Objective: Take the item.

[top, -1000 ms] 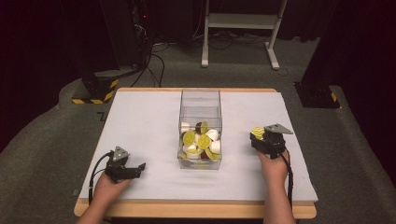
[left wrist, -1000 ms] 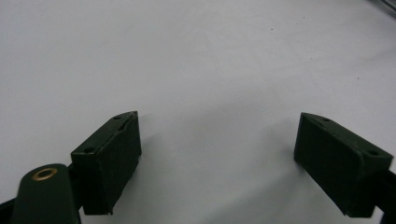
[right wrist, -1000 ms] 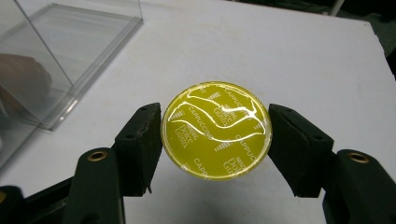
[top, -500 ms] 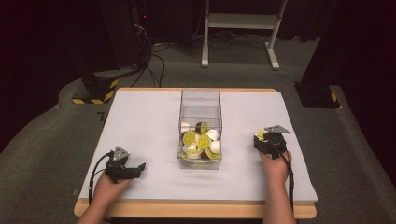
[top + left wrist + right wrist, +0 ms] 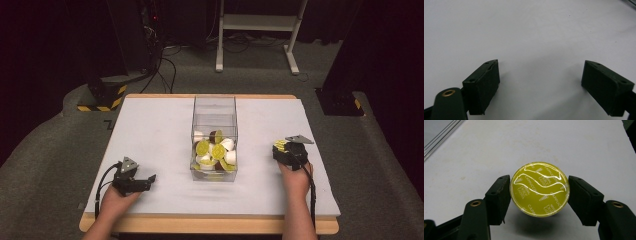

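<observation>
Yellow foil lid of a pod (image 5: 539,188), printed with white waves and lettering, facing up at the right gripper view. Clamped at its rim between the two black jaws of the right gripper (image 5: 539,192), one pad against each side. Jaws just now easing a touch wider, pod between them, pads touching the rim. Held low above the white tabletop (image 5: 150,130), a soft shadow straight beneath it. Seen from the high view, sitting at the right side of the tabletop, near the right edge and well apart from the clear box (image 5: 215,107). Right hand (image 5: 295,177) behind the gripper, forearm coming in from the bottom edge, cable trailing down along it.

Clear box standing at the middle of the tabletop, long side running away from the person. Near end heaped with more pods (image 5: 215,150), yellow, white and brown; far end bare.

Left gripper (image 5: 145,179) at the front left, near the tabletop's front edge, well apart from the box. Released, jaws spread wide with bare white tabletop between them, tips resting on or just above the surface. Left hand (image 5: 114,200) wrapped around its body.
</observation>
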